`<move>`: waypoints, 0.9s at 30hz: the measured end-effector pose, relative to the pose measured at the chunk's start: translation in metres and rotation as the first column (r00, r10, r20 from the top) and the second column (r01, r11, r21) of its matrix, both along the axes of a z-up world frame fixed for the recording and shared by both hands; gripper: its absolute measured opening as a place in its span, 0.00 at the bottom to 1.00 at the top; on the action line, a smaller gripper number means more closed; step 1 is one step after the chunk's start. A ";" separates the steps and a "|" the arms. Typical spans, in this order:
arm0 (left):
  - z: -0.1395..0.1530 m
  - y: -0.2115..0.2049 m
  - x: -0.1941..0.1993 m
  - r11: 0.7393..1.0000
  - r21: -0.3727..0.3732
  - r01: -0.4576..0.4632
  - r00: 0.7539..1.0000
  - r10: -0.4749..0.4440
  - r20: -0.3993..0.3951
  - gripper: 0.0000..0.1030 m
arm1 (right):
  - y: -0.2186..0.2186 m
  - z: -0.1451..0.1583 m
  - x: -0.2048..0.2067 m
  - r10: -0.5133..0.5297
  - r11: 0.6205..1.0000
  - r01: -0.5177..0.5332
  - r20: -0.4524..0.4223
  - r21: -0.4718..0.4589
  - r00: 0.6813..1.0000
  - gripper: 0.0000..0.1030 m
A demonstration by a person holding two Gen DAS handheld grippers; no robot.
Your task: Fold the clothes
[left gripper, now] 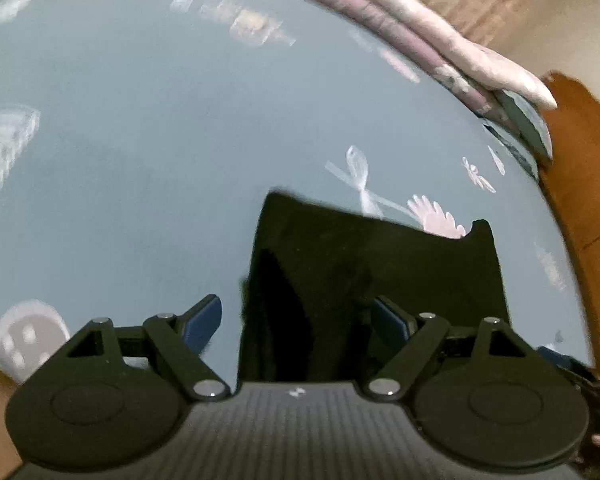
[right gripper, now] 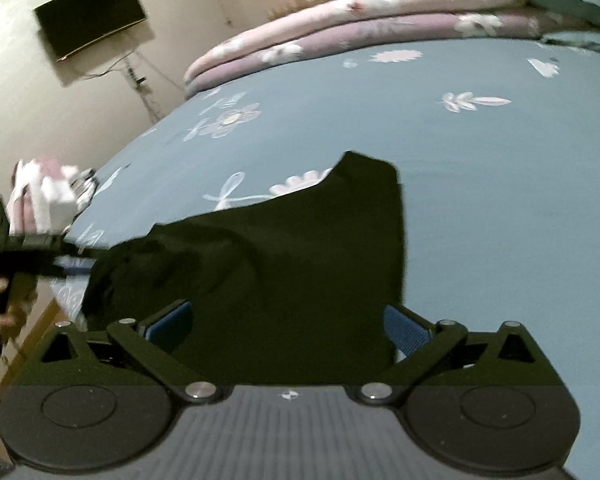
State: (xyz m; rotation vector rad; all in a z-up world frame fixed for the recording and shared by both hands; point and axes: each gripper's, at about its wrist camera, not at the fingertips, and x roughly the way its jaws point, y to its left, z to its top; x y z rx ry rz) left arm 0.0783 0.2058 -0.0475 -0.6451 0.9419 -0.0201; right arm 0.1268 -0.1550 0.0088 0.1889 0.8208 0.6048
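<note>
Left claw (left gripper: pixel 296 316) sits nearest in the left wrist view, blue pads spread wide, and the black garment (left gripper: pixel 376 268) runs up between them over the blue floral bed sheet (left gripper: pixel 140 160). Over to the right wrist view: right claw (right gripper: pixel 288 320) is spread apart too, the black garment (right gripper: pixel 284 264) draped between its pads, folded pink quilts (right gripper: pixel 340 28) lying beyond.

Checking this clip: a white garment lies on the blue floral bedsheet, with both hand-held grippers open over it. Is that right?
Not quite: the garment is black, not white, as the right wrist view shows plainly. The rest holds: it lies on the blue floral bedsheet, and both the left hand-held gripper and the right hand-held gripper are open over it.
</note>
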 end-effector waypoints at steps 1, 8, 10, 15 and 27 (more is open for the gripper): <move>-0.007 0.005 -0.001 0.999 -0.047 -0.007 1.000 0.006 -0.021 0.80 | -0.003 0.000 0.007 -0.013 1.000 0.013 -0.014 0.004 1.000 1.00; -0.030 0.023 0.027 0.970 -0.240 0.028 0.997 -0.043 -0.058 0.82 | -0.019 -0.010 0.046 -0.061 0.993 0.078 -0.174 0.093 0.983 1.00; -0.032 0.029 0.042 0.964 -0.261 0.056 0.996 -0.072 -0.053 0.83 | -0.024 -0.018 0.056 -0.066 0.986 0.099 -0.234 0.134 0.970 1.00; -0.036 0.042 0.073 0.943 -0.319 0.097 0.992 -0.118 -0.047 0.85 | -0.029 -0.037 0.086 -0.066 0.966 0.146 -0.342 0.214 0.938 1.00; -0.056 0.031 0.044 0.871 -0.471 0.139 0.981 -0.188 -0.057 0.88 | -0.019 -0.053 0.131 -0.051 0.951 0.170 -0.410 0.260 0.911 1.00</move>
